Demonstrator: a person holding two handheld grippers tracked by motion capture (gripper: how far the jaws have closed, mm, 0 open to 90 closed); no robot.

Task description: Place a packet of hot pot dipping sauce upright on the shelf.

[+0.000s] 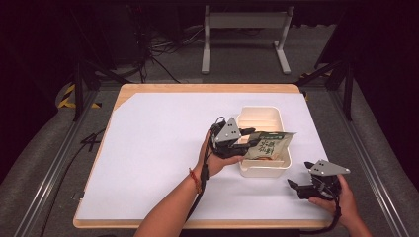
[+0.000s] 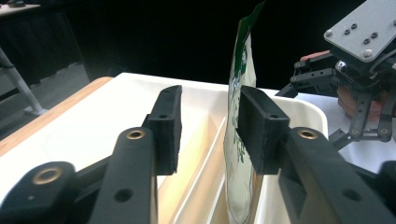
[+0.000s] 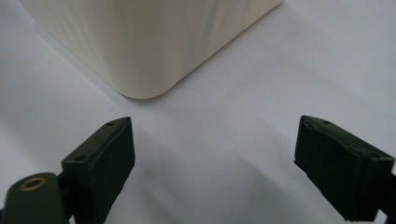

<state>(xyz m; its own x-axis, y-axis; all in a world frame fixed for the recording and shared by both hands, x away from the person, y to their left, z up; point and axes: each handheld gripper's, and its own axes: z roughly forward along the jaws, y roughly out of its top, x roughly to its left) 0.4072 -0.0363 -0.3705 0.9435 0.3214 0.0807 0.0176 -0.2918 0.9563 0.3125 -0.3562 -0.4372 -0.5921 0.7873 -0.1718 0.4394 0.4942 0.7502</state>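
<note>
low at the frame's right edge in the high view, right gripper (image 1: 299, 189) released, jaws spread wide over bare white sheet (image 1: 163, 163), just beside the near corner of the cream bin (image 3: 140, 51). nearer centre frame, left gripper (image 1: 251, 139) parted around the snack pouch (image 1: 269, 144); one jaw against the film, the other standing off, so not clamped. pouch on edge, leaning across the bin's near end. likely to tip or slide out over the rim if nudged, being thin, slick and unsupported. further back, empty bin compartments.
</note>
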